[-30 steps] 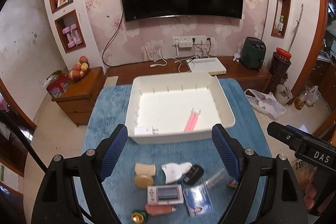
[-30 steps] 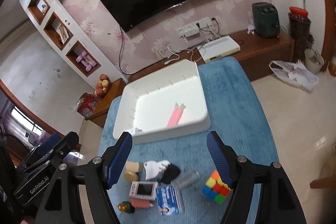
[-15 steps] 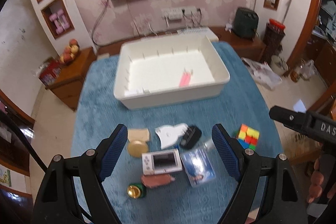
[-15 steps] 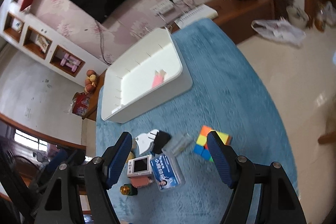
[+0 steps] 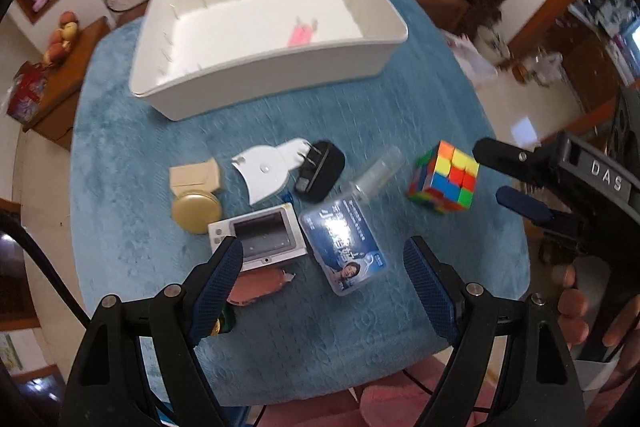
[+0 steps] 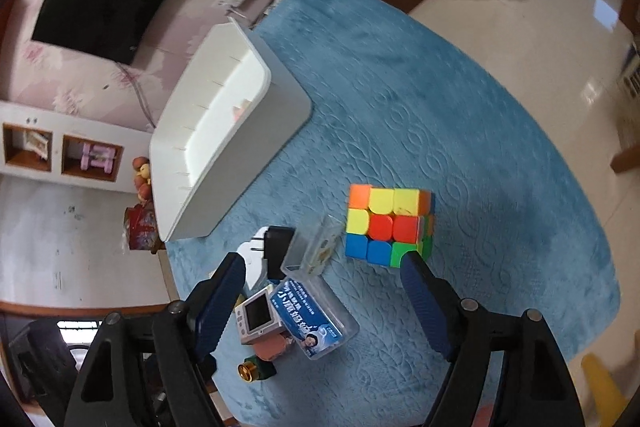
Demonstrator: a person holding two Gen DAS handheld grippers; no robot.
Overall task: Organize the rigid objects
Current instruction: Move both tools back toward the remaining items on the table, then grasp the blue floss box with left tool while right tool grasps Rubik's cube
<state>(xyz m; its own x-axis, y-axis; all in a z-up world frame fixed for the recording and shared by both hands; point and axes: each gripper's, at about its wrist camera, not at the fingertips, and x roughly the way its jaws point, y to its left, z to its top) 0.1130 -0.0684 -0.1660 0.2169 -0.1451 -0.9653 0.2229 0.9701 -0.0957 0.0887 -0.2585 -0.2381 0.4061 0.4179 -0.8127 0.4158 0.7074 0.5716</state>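
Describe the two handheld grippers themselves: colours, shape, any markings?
Both match: black angular frames with silver bolts, each carrying two fingers padded in textured dark blue. Left gripper, right gripper. Seen from the left wrist view, the right gripper's body bears white "DAS" lettering and a bare hand grips it. No sleeves visible.

Beside the white bin [image 5: 256, 83], on the teal embossed cloth [image 5: 120, 211], lie a cube [image 5: 444, 177] of orange, yellow, red, blue and green squares, a gold tin [image 5: 196, 211] and a black plug [image 5: 320, 171].
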